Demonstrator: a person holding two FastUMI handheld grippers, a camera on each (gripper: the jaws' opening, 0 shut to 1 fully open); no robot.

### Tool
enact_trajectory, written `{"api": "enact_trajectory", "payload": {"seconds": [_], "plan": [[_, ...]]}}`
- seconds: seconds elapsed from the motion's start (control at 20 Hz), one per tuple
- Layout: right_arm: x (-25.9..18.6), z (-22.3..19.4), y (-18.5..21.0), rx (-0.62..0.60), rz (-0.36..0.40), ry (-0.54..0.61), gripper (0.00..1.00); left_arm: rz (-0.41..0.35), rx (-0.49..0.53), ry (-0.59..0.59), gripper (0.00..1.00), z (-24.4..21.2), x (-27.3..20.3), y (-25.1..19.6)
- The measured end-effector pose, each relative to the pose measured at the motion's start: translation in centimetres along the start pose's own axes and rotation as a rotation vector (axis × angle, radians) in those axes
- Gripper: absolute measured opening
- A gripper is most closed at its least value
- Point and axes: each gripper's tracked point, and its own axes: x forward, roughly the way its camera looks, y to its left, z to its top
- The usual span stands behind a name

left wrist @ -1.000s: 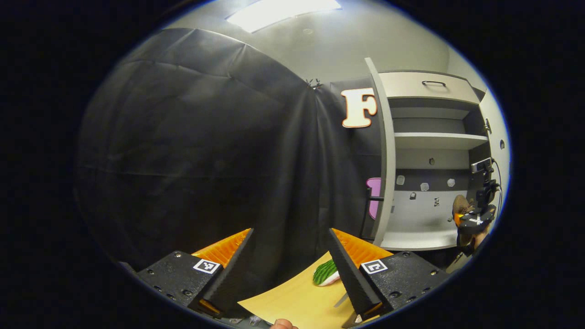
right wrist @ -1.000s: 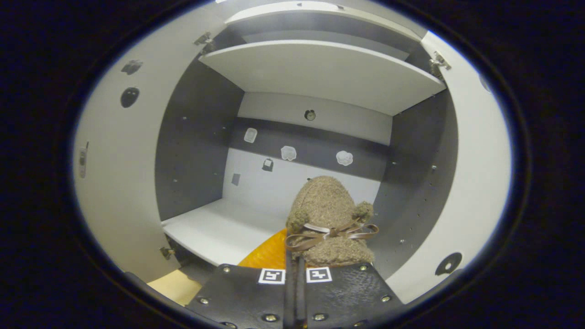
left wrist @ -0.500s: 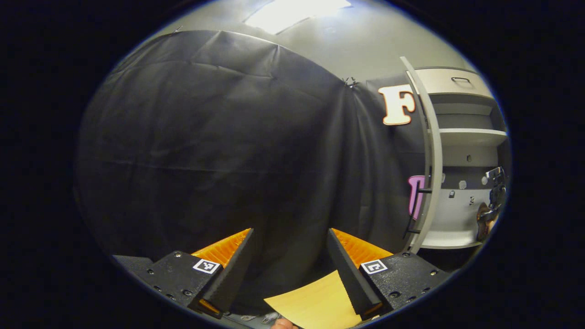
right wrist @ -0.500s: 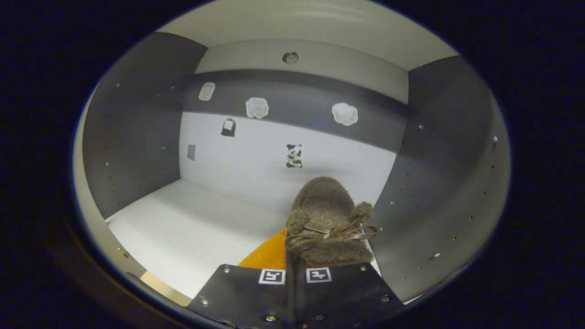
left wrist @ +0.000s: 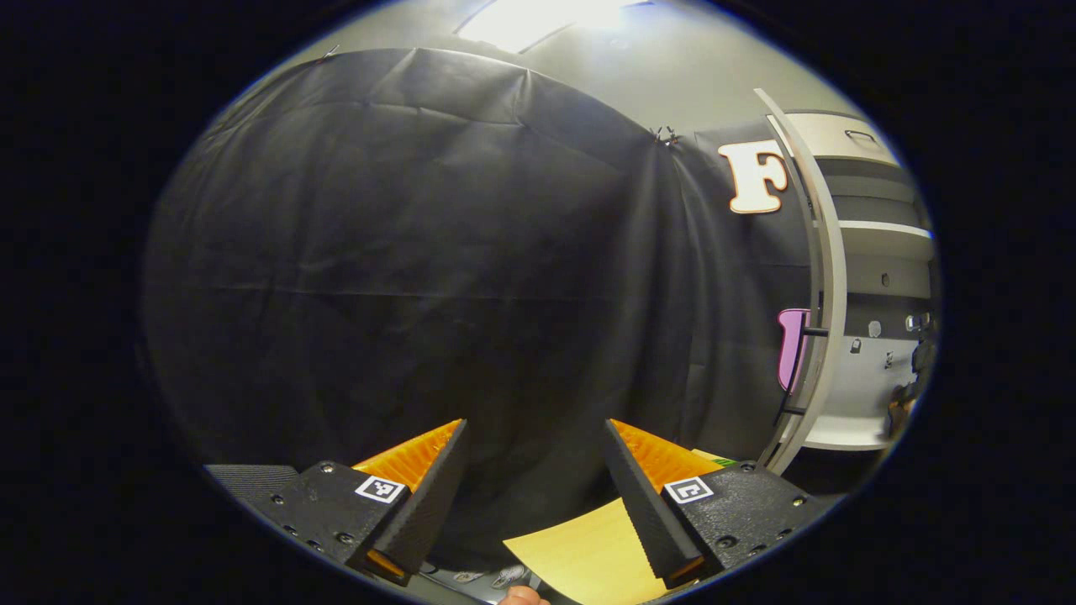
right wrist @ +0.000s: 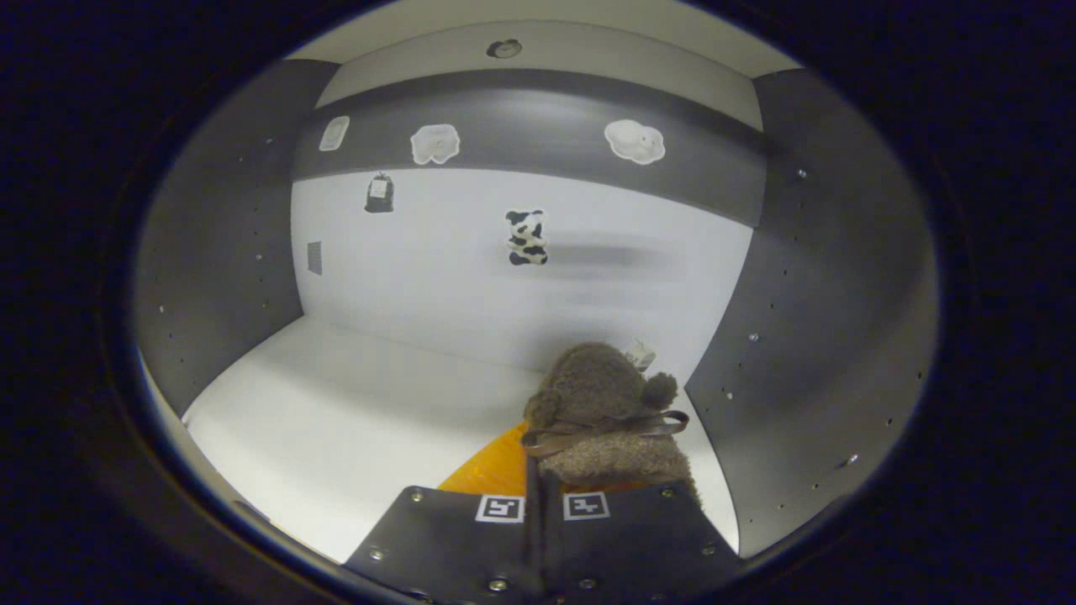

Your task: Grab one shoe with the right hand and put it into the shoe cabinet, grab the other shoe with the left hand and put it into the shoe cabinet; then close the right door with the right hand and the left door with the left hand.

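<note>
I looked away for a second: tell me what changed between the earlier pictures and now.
The right gripper carried the fuzzy brown shoe from the doorway deep into the shoe cabinet, low over the bottom shelf near the right wall. The left gripper swung away, so the cabinet slid to its view's edge. Unchanged: right grip on the shoe, left gripper open and empty, left door open.

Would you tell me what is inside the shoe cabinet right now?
The right gripper holds a brown fuzzy shoe inside the cabinet, over its white floor, near the right wall. Stickers dot the back panel. The shoe and gripper hide the floor beneath them.
</note>
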Motion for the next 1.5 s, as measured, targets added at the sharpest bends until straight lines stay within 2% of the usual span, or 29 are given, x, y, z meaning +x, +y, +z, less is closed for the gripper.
{"api": "enact_trajectory", "payload": {"seconds": [0.1, 0.15, 0.25, 0.3, 0.35, 0.45, 0.5, 0.55, 0.7, 0.9, 1.0, 1.1, 1.15, 1.2, 1.25, 1.3, 1.45, 1.5], "plan": [[0.2, -0.5, 0.0, 0.033, 0.005, 0.037, 0.02, -0.014, 0.004, 0.001, 0.96, 0.0, -0.1, -0.1], [0.4, -0.7, -0.2, 0.04, 0.002, 0.052, 0.05, -0.019, 0.005, 0.0, 0.93, 0.0, -0.1, -0.1], [0.3, -1.2, -0.2, 0.041, 0.01, 0.077, 0.12, -0.03, 0.006, 0.001, 0.93, 0.0, -0.2, -0.2], [0.0, -1.2, -0.4, 0.037, 0.012, 0.076, 0.18, -0.037, 0.007, 0.002, 0.93, 0.0, -0.3, -0.3], [-0.4, -1.2, -0.1, 0.041, 0.028, 0.079, 0.36, -0.044, 0.008, 0.003, 0.93, 0.1, -0.3, -0.4], [-1.5, -1.1, -0.2, 0.037, 0.029, 0.084, 0.53, -0.062, 0.011, 0.0, 0.93, 0.1, -0.4, -0.6], [-2.2, -1.1, -0.4, 0.023, 0.022, 0.08, 0.56, -0.076, 0.013, -0.004, 0.93, 0.2, -0.5, -0.7], [-3.1, -0.9, -0.6, 0.007, 0.019, 0.069, 0.58, -0.091, 0.015, -0.006, 0.96, 0.3, -0.6, -0.8], [-6.8, 0.3, -1.0, -0.039, 0.018, 0.011, 0.58, -0.155, 0.017, -0.01, 0.96, 0.0, -1.1, -1.4], [-13.9, 3.1, -1.1, -0.041, 0.031, -0.116, 0.55, -0.285, 0.022, -0.002, 0.93, -0.6, -2.2, -2.4], [-18.2, 4.7, -1.1, -0.042, 0.039, -0.191, 0.58, -0.368, 0.029, -0.002, 0.94, -0.8, -3.0, -3.3], [-22.7, 6.3, -1.1, -0.043, 0.043, -0.273, 0.58, -0.455, 0.034, 0.003, 0.99, -1.0, -3.7, -5.3], [-24.8, 6.9, -1.1, -0.04, 0.045, -0.31, 0.57, -0.503, 0.035, 0.008, 0.94, -1.0, -4.2, -6.6], [-27.1, 7.5, -1.2, -0.035, 0.048, -0.346, 0.57, -0.553, 0.037, 0.011, 0.96, -1.0, -4.5, -7.9], [-29.2, 7.9, -1.2, -0.026, 0.052, -0.377, 0.57, -0.604, 0.04, 0.015, 0.94, -1.0, -5.0, -9.2], [-31.2, 8.4, -1.2, -0.02, 0.058, -0.404, 0.55, -0.654, 0.044, 0.019, 0.96, -1.4, -5.8, -10.3], [-36.6, 9.3, -2.1, -0.024, 0.043, -0.481, 0.57, -0.8, 0.059, 0.043, 0.94, -2.8, -8.0, -13.7], [-38.3, 9.5, -2.4, -0.029, 0.037, -0.5, 0.57, -0.843, 0.07, 0.063, 0.96, -3.7, -8.7, -15.2]]}}
